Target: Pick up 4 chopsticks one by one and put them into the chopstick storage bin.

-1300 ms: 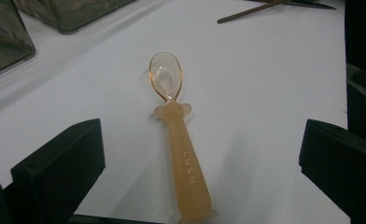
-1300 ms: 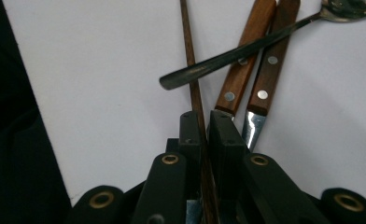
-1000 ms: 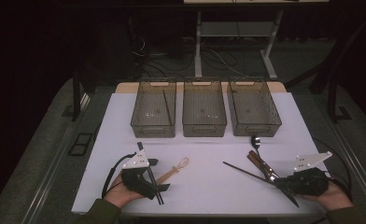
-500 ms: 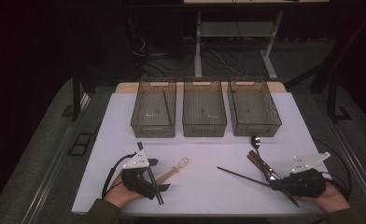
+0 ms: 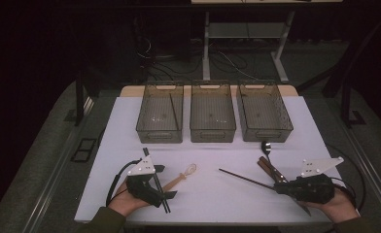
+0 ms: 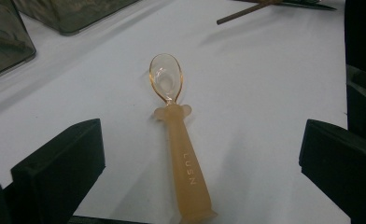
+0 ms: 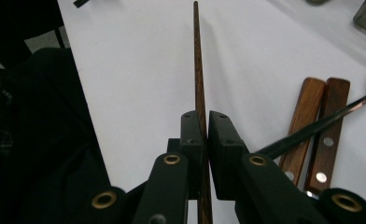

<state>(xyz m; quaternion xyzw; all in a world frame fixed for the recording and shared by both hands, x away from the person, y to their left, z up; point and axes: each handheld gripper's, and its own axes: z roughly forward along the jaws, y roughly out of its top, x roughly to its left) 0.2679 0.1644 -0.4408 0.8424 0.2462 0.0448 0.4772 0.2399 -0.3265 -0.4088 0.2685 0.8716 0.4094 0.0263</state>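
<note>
Two hand-held grippers at a white surface (image 5: 208,204), one gripping a chopstick, one over a spoon.

Right gripper (image 7: 205,128): fingers clamped together on a dark wooden chopstick (image 7: 198,70), which sticks out ahead of them, raised off the surface, its tip towards the middle. Just beside it lie two wooden-handled utensils (image 7: 319,126) side by side, with a dark metal spoon (image 5: 267,148) laid across them. Left gripper (image 5: 160,183): fingers wide apart, holding nothing, resting at the near left edge. An orange translucent spoon (image 6: 179,144) lies flat between them, handle nearest, bowl pointing away. Three clear bins (image 5: 213,127) stand in a row at the far side; the left one holds a chopstick-like stick (image 5: 171,108).
</note>
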